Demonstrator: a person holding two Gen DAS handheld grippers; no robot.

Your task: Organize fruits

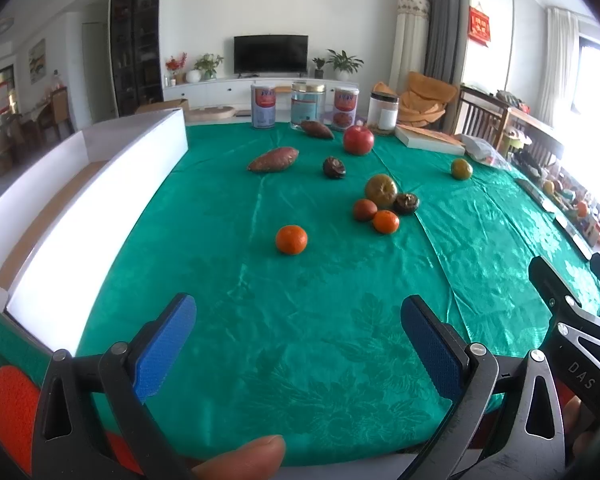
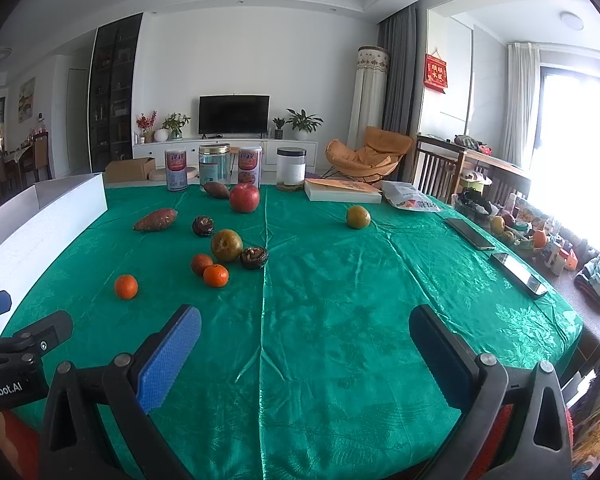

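Fruit lies scattered on the green tablecloth (image 1: 300, 320). A lone mandarin (image 1: 291, 239) (image 2: 126, 286) sits nearest. Behind it cluster a small mandarin (image 1: 385, 221) (image 2: 215, 275), a reddish fruit (image 1: 365, 209), a greenish-brown fruit (image 1: 381, 190) (image 2: 226, 245) and a dark shrivelled one (image 1: 406, 203). Farther back are a red apple (image 1: 358, 139) (image 2: 244, 197), two sweet potatoes (image 1: 273, 160) (image 1: 317, 129) and a green citrus (image 1: 461, 169) (image 2: 358, 217). My left gripper (image 1: 298, 344) and right gripper (image 2: 304, 354) both hover open and empty over the near table edge.
A long white cardboard box (image 1: 96, 196) stands open along the left side. Several jars and cans (image 1: 308, 104) line the far edge, with a book (image 1: 428, 139) and a plastic bag (image 1: 484, 150). Two phones (image 2: 470, 233) (image 2: 518, 274) lie at the right edge.
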